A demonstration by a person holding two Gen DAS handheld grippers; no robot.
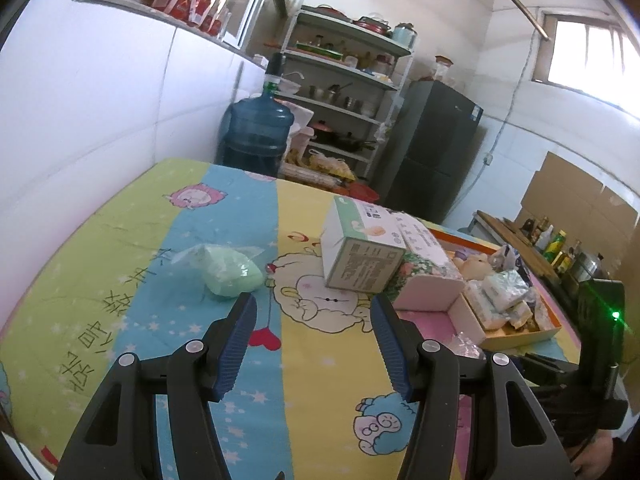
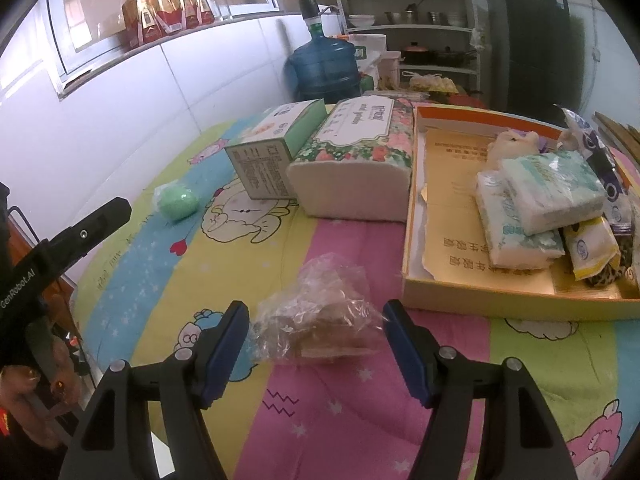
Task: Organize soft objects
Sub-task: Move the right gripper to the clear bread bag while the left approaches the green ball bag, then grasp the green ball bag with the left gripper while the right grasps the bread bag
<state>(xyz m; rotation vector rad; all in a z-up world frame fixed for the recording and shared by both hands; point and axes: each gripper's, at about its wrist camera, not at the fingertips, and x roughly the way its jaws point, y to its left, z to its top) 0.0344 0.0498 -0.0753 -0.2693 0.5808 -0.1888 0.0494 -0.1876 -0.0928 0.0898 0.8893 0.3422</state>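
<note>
Soft objects are split: tissue packs point(image 2: 548, 196) sit piled in the orange tray point(image 2: 480, 292) at right, while a crinkled plastic bag point(image 2: 316, 320) lies between the right gripper's point(image 2: 316, 344) wide-open jaws, lined up for grasping. The left gripper point(image 1: 314, 344), also open, hovers near a green bundle point(image 1: 230, 274).

Right tongs point(image 2: 314, 344) stand open, jaws either side of a crumpled clear plastic bag point(image 2: 320, 320) holding what appears to be brown material. The bag lies on the cartoon-print cloth point(image 2: 320, 420). Beyond: green soft item point(image 2: 178, 200), green box point(image 2: 276, 152), floral tissue pack point(image 2: 356, 160), and orange tray point(image 2: 480, 292) holding tissue packets point(image 2: 536, 208).
</note>
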